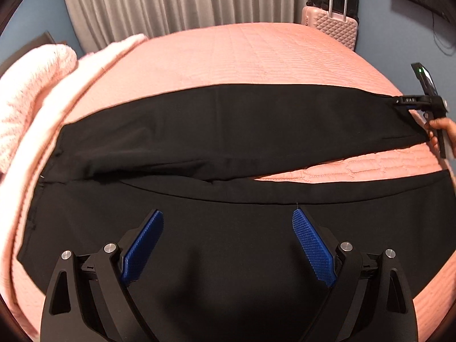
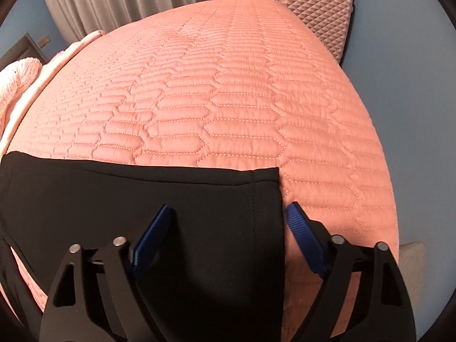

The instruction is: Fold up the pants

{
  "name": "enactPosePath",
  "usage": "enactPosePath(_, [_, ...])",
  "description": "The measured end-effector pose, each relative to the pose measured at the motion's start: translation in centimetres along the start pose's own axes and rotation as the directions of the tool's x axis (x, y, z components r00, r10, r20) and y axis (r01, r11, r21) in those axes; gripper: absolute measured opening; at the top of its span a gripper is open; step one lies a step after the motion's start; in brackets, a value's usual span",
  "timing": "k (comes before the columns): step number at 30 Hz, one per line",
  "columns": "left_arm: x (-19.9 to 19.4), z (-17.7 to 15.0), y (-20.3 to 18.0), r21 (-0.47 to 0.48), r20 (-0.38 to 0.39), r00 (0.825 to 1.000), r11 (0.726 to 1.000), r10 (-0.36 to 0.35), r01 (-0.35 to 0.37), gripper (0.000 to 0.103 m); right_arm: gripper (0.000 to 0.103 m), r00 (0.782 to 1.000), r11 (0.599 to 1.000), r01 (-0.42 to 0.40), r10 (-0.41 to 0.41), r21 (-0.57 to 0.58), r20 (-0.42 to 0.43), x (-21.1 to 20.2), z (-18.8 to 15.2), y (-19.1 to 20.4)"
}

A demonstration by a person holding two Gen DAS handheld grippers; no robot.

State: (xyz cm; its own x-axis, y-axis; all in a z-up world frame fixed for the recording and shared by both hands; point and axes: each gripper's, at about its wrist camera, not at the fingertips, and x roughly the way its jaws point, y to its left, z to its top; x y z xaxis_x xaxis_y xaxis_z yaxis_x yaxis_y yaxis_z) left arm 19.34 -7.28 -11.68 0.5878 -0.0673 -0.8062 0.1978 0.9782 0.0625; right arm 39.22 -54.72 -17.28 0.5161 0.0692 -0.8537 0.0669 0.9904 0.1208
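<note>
Black pants (image 1: 228, 131) lie spread on a pink quilted bed (image 1: 242, 57), two legs running left to right with a wedge of bedspread between them. My left gripper (image 1: 228, 222) is open, hovering over the near leg with blue pads apart. The right gripper (image 1: 427, 108) shows at the far right end of the far leg, held by a hand. In the right wrist view my right gripper (image 2: 228, 213) is open over the hem end of a black pant leg (image 2: 171, 213); its left finger is over the cloth, its right finger over the bedspread (image 2: 228, 99).
A pink hard-shell suitcase (image 1: 332, 25) stands beyond the bed's far right corner, also in the right wrist view (image 2: 319, 8). A pale pink knitted blanket (image 1: 31, 85) is piled at the bed's left side. Grey curtains (image 1: 171, 0) hang behind.
</note>
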Motion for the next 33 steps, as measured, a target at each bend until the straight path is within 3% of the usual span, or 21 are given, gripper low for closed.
enactPosePath(2, [0.0, -0.1, 0.7, -0.015, 0.017, 1.0, 1.0, 0.004, -0.004, 0.09, 0.041, 1.0, 0.999, -0.014, 0.013, 0.032, 0.015, -0.5, 0.0, -0.7])
enactPosePath(4, [-0.1, -0.1, 1.2, -0.024, 0.04, 0.999, 0.999, 0.028, -0.027, 0.09, 0.022, 0.999, 0.999, -0.031, 0.03, 0.045, 0.012, -0.7, 0.1, -1.0])
enactPosePath(9, [0.1, -0.1, 2.6, -0.005, 0.028, 0.997, 0.997, 0.075, -0.075, 0.09, 0.008, 1.0, 1.0, 0.008, -0.008, 0.016, 0.018, -1.5, 0.0, 0.6])
enactPosePath(14, [0.4, 1.0, 6.8, -0.013, 0.021, 0.985, 0.985, 0.172, -0.172, 0.09, 0.006, 0.996, 0.997, 0.073, -0.074, 0.024, 0.055, -2.9, -0.1, 1.9])
enactPosePath(17, [0.8, 3.1, 12.1, -0.054, 0.046, 0.973, 0.973, 0.227, -0.224, 0.09, 0.005, 0.992, 0.993, 0.111, -0.113, 0.031, 0.049, -3.2, -0.4, 2.4])
enactPosePath(20, [3.0, 5.6, 19.5, -0.135, 0.005, 0.971, 0.963, 0.238, -0.235, 0.09, 0.005, 0.988, 0.988, 0.15, -0.151, 0.036, 0.027, -3.0, -0.4, 2.9])
enactPosePath(23, [6.6, 8.5, 28.0, -0.176, -0.053, 0.936, 0.919, 0.349, -0.352, 0.09, 0.005, 0.985, 0.984, 0.169, -0.17, 0.059, 0.015, -2.8, -0.2, 3.0])
enactPosePath(25, [8.9, 10.4, 32.6, -0.182, -0.071, 0.9, 0.882, 0.43, -0.435, 0.088, 0.005, 0.983, 0.98, 0.182, -0.183, 0.084, 0.005, -2.7, -0.2, 3.0])
enactPosePath(28, [12.7, 12.7, 37.1, -0.169, -0.122, 0.885, 0.87, 0.449, -0.464, 0.088, 0.006, 0.98, 0.973, 0.199, -0.201, 0.118, -0.001, -2.5, -0.2, 3.0])
enactPosePath(30, [14.9, 13.5, 39.0, -0.183, -0.159, 0.889, 0.872, 0.429, -0.453, 0.088, 0.006, 0.976, 0.967, 0.216, -0.217, 0.133, -0.006, -2.3, -0.3, 3.2])
enactPosePath(33, [17.5, 14.3, 40.5, -0.235, -0.182, 0.937, 0.912, 0.298, -0.336, 0.089, 0.006, 0.97, 0.963, 0.244, -0.244, 0.118, -0.021, -2.0, -0.4, 3.7])
